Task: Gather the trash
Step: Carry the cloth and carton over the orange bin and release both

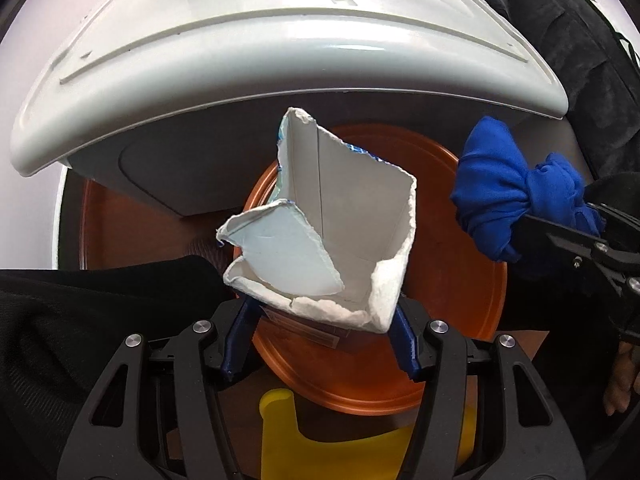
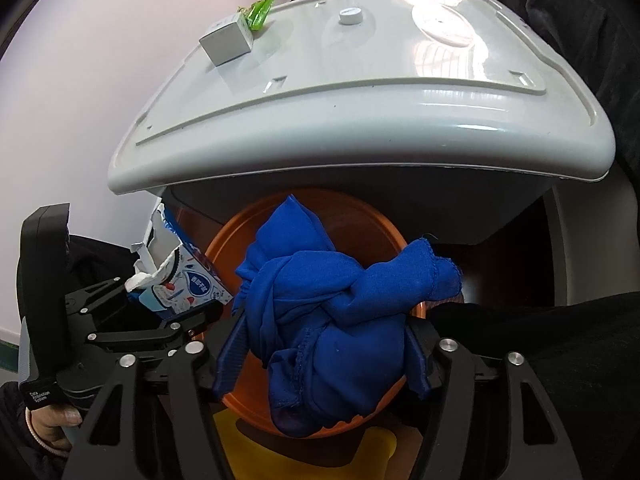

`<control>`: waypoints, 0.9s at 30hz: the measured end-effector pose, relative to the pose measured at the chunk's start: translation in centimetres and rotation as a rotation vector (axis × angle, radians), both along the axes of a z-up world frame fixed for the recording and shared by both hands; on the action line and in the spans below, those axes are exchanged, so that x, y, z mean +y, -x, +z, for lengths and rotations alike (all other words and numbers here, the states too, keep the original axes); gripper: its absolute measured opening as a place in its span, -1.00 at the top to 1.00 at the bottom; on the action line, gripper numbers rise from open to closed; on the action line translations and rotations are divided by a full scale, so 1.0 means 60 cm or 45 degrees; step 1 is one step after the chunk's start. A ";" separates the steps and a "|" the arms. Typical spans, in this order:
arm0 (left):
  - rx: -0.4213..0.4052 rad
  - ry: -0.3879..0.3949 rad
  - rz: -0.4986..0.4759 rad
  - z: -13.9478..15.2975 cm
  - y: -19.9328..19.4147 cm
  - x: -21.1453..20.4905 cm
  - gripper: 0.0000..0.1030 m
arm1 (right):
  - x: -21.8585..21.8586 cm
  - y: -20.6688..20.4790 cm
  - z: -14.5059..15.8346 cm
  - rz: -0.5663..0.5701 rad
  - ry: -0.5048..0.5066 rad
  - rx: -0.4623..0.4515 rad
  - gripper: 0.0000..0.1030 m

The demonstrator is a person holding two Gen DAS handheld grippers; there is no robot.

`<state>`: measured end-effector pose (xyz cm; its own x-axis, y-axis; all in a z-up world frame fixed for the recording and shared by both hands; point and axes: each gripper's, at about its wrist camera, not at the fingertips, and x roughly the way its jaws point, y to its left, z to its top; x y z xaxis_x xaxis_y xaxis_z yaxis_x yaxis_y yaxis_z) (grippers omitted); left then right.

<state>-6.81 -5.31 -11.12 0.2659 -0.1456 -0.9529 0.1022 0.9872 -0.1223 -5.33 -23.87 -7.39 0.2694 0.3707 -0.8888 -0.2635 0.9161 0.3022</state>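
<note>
Below, torn carton [image 1: 320,216] sits between left tool [image 1: 320,344] fingers.

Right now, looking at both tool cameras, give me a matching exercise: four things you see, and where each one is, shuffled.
Things:
1. torn carton
2. blue cloth
3. small grey box
4. orange basin

Places:
A. on the white lid
B. in the right tool
C. below both tools
D. in the left tool

Pairs: 1-D, 2-B, 3-A, 4-C
</note>
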 end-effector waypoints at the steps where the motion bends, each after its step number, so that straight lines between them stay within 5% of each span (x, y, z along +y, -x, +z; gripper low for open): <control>1: -0.004 -0.008 0.005 0.001 -0.001 0.000 -0.27 | 0.003 -0.004 -0.001 0.004 0.005 0.005 -0.47; 3: -0.016 -0.021 0.032 0.006 -0.001 0.006 -0.83 | 0.001 -0.002 0.004 -0.011 -0.002 -0.007 -0.54; 16: -0.125 0.112 0.070 0.057 0.000 0.028 -0.84 | -0.072 -0.005 0.091 -0.187 -0.139 -0.209 -0.72; 27: -0.312 0.059 0.108 0.128 -0.026 0.050 -0.84 | -0.058 -0.052 0.117 -0.109 -0.067 -0.295 -0.88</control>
